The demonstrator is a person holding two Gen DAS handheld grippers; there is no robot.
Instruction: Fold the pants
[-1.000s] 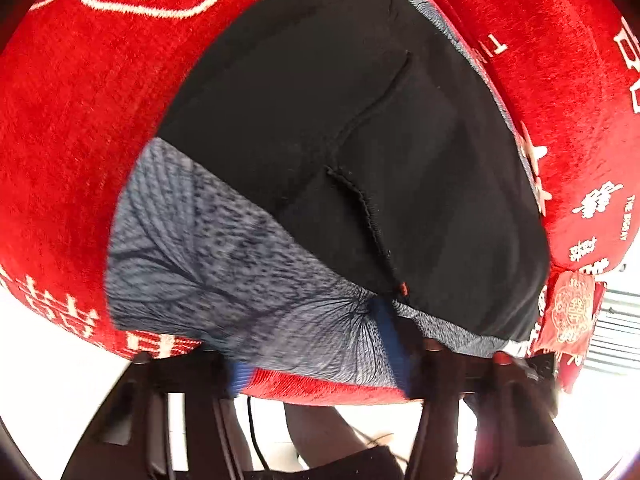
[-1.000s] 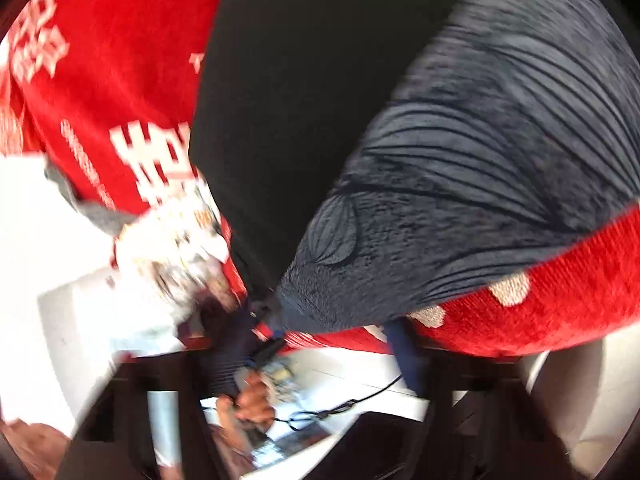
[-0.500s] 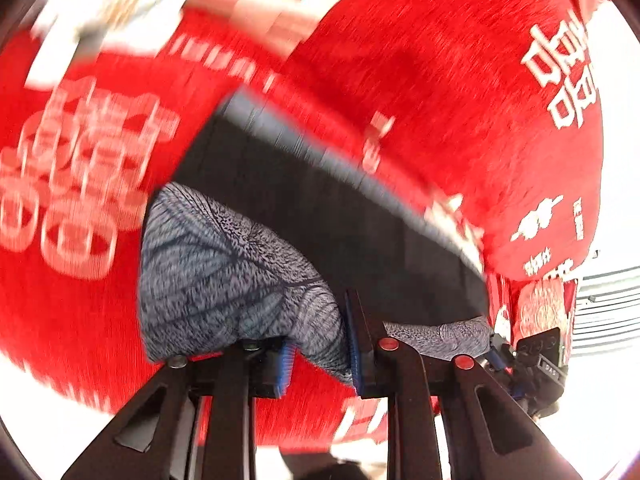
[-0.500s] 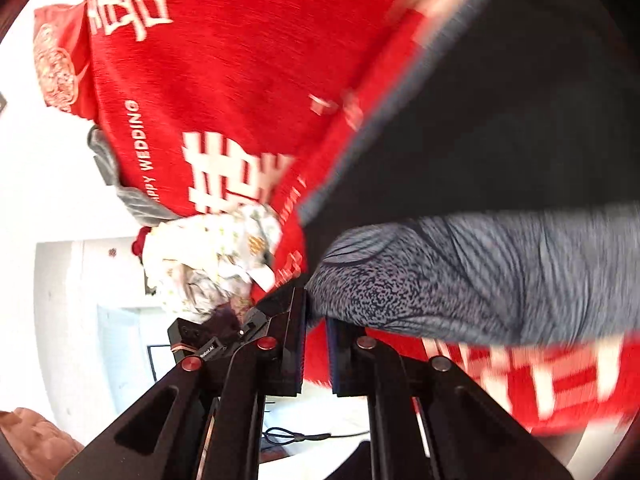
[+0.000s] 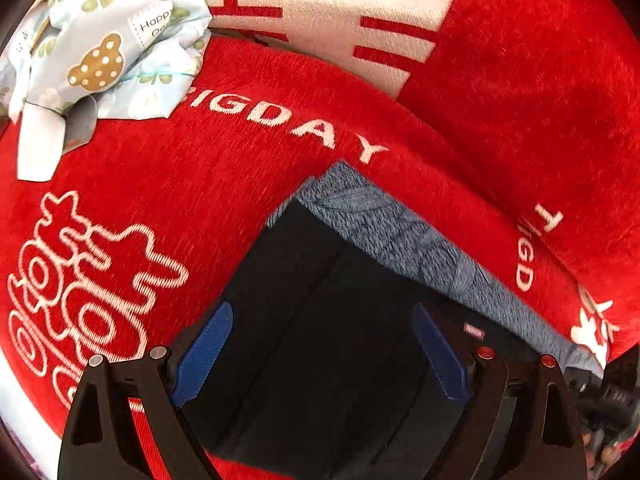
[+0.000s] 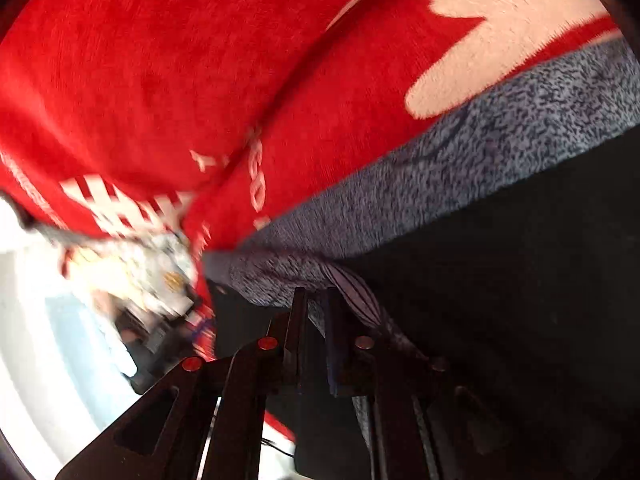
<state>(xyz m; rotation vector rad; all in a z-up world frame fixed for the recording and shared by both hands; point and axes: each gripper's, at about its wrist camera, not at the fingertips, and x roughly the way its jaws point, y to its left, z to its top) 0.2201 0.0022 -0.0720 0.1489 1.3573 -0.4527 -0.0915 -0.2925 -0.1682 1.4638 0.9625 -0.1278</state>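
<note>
The pants (image 5: 320, 320) are black with a grey patterned band along the far edge and lie folded on a red cover (image 5: 160, 168). My left gripper (image 5: 322, 354) is open, its blue pads (image 5: 204, 352) spread over the black fabric and holding nothing. In the right wrist view the pants (image 6: 500, 280) fill the lower right. My right gripper (image 6: 314, 312) is shut on a pinch of the grey patterned edge (image 6: 288, 276).
A pale blue cloth with a bear print (image 5: 104, 40) lies crumpled at the far left. The red cover carries white lettering (image 5: 288, 120) and a raised red cushion (image 5: 520, 80) behind the pants. A bright floor area (image 6: 48, 340) lies beyond the cover's edge.
Both grippers carried the grey edge over the black fabric toward the far side. The left gripper has since opened and let go; the right stays shut on the edge.
</note>
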